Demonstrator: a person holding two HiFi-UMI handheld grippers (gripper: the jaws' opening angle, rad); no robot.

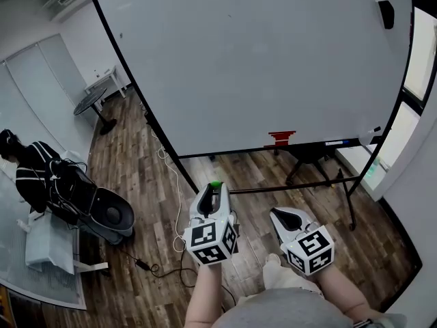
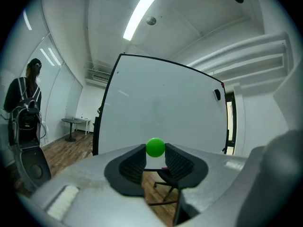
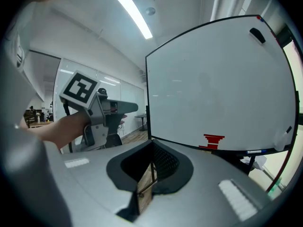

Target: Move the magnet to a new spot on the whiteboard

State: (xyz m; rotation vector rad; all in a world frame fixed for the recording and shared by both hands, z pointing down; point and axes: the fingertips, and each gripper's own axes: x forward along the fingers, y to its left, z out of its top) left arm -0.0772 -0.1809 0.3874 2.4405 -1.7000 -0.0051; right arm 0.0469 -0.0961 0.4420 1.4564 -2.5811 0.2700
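Left gripper: your left gripper [image 1: 216,186] is pinching the green magnet [image 1: 216,184]; nothing else is between the jaws.
Grip detail: in the left gripper view the magnet [image 2: 155,147] is a small round green ball. It sits at the very tips of the two ribbed black pads [image 2: 134,163], one pad on each side of it, and its upper half stands out above them.
Magnet position: the magnet is not on the whiteboard [image 1: 252,60]. In the head view it is over the wooden floor [image 1: 136,183], in front of the board's lower edge and a little left of the board's middle. In the left gripper view the whiteboard [image 2: 161,108] stands behind the magnet, clearly apart from it.
Right gripper: your right gripper [image 1: 276,213] has its jaws pressed together and holds nothing. In the right gripper view the pads meet at their tips [image 3: 151,147].
Grippers together: the two grippers are side by side in front of you, near each other but not touching, and both point toward the board.
Whiteboard: the surface is mostly blank. A red stepped mark [image 1: 282,139] is near the bottom edge, to the right of the magnet's line. A small black object [image 1: 386,14] sits near the upper right corner.
Surroundings: a person [image 1: 31,166] in dark clothes is at the far left, and a round table [image 1: 91,102] is behind the board's left side.
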